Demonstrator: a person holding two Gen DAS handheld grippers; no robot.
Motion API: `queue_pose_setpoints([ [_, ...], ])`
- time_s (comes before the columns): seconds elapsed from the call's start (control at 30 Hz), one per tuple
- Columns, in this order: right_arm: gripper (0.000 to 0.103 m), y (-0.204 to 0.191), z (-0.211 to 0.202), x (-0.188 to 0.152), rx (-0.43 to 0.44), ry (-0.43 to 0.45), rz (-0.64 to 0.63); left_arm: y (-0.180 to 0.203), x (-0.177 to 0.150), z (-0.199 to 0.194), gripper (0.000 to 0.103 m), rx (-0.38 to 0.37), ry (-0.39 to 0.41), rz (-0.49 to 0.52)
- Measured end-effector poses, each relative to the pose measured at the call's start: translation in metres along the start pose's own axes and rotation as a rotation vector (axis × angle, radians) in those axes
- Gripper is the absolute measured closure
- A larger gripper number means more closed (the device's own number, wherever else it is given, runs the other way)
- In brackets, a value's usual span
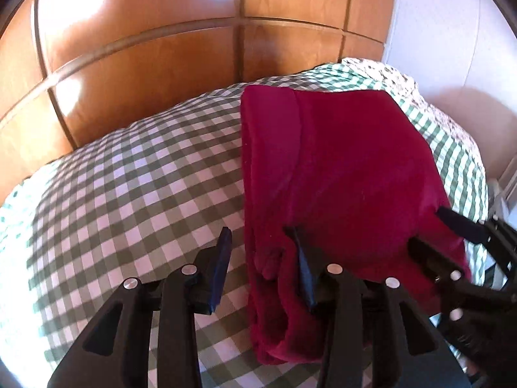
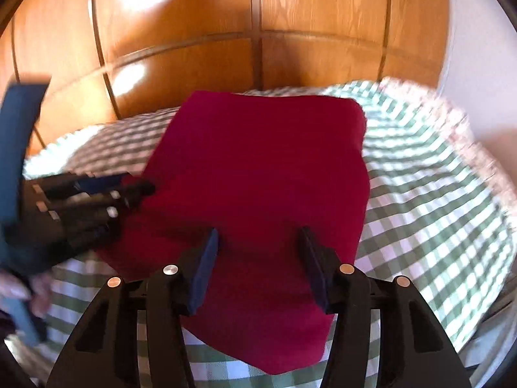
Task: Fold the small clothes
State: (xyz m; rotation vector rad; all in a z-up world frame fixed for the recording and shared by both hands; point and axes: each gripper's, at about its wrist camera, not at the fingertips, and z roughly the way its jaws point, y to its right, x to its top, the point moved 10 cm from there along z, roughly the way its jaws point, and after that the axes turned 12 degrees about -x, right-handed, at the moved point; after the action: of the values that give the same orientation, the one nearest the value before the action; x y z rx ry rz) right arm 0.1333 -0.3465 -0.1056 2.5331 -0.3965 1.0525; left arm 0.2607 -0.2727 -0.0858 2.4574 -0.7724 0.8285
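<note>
Crimson fleece, a small folded garment (image 1: 339, 168), lies on a bed covered by a green-and-white checked cover (image 1: 129, 177), toward the cover's right side in the left wrist view and near its middle in the right wrist view (image 2: 258, 168). Behind the bed stands a glossy wooden panelled wall (image 1: 145, 38), close against the far edge of the cover (image 2: 436, 194). A pale wall (image 1: 452, 32) closes the right side, and a floral-printed fabric (image 1: 404, 80) shows at the cover's far right corner.

The left gripper (image 1: 261, 255) has its fingers apart, straddling the garment's left folded edge: one blue pad over the checked cover, the other over the red cloth. Whether either pad touches is unclear. The right gripper (image 2: 258, 258) also has its fingers apart, both pads over the near end of the garment, gripping nothing.

The left wrist view shows the layered folds along the garment's left edge and a seam curving across its top, details flattened out in the other view. It catches the right gripper (image 1: 452, 236) at the garment's right near corner. The right wrist view shows the garment's whole outline, roughly rectangular with a pointed near corner, and the left gripper (image 2: 129, 190) blurred at the garment's left edge, with a hand (image 2: 19, 287) at the frame's left margin behind it.
</note>
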Motion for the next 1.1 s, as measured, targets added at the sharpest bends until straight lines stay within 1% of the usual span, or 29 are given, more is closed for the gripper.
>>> queue_pose_setpoints([
  [0.07,0.052,0.0,-0.002,0.002,-0.022,0.001,-0.001,0.0,-0.001,-0.006,0.065,-0.01,0.011,-0.026],
  [0.17,0.052,0.003,-0.006,0.004,-0.023,-0.007,0.013,0.002,-0.002,-0.019,0.065,-0.012,0.036,-0.049],
  [0.23,0.047,0.004,-0.011,0.006,-0.014,-0.012,0.017,0.003,-0.003,-0.022,0.065,-0.009,0.046,-0.049],
  [0.27,0.045,0.005,-0.015,0.007,-0.006,-0.015,0.026,0.003,-0.005,-0.024,0.063,-0.004,0.049,-0.05],
  [0.37,0.04,0.006,-0.024,0.005,0.004,-0.02,0.039,0.004,-0.008,-0.033,0.06,0.008,0.063,-0.057],
  [0.47,0.04,0.008,-0.026,-0.004,-0.018,-0.049,0.05,0.001,-0.014,-0.037,0.056,0.022,0.063,-0.068],
  [0.53,0.04,0.009,-0.03,-0.01,-0.028,-0.052,0.066,0.0,-0.017,-0.039,0.056,0.017,0.064,-0.086],
  [0.57,0.039,0.009,-0.032,-0.012,-0.035,-0.05,0.07,-0.001,-0.019,-0.039,0.055,0.028,0.06,-0.085],
  [0.63,0.039,0.005,-0.029,-0.021,-0.041,-0.078,0.054,-0.002,-0.023,-0.033,0.055,0.038,0.03,-0.084],
  [0.7,0.039,0.0,-0.021,-0.029,-0.065,-0.095,0.016,-0.005,-0.027,-0.028,0.055,0.039,0.01,-0.092],
  [0.8,0.039,-0.001,-0.025,-0.028,-0.074,-0.087,0.014,-0.003,-0.027,-0.038,0.055,0.039,0.036,-0.111],
  [0.83,0.039,0.0,-0.029,-0.025,-0.063,-0.087,0.026,-0.002,-0.026,-0.044,0.052,0.041,0.051,-0.114],
  [0.87,0.039,0.001,-0.031,-0.024,-0.056,-0.088,0.039,-0.002,-0.025,-0.051,0.042,0.047,0.067,-0.118],
  [0.93,0.039,0.007,-0.041,-0.019,-0.054,-0.081,0.078,-0.001,-0.023,-0.069,0.036,0.059,0.118,-0.128],
  [0.97,0.033,0.009,-0.046,-0.015,-0.059,-0.067,0.089,-0.001,-0.023,-0.075,0.034,0.062,0.131,-0.132],
  [1.0,0.02,0.011,-0.054,-0.011,-0.073,-0.047,0.1,-0.001,-0.024,-0.082,0.033,0.069,0.142,-0.136],
  [1.1,0.013,0.015,-0.07,-0.005,-0.106,-0.012,0.12,-0.001,-0.028,-0.1,0.027,0.102,0.17,-0.146],
])
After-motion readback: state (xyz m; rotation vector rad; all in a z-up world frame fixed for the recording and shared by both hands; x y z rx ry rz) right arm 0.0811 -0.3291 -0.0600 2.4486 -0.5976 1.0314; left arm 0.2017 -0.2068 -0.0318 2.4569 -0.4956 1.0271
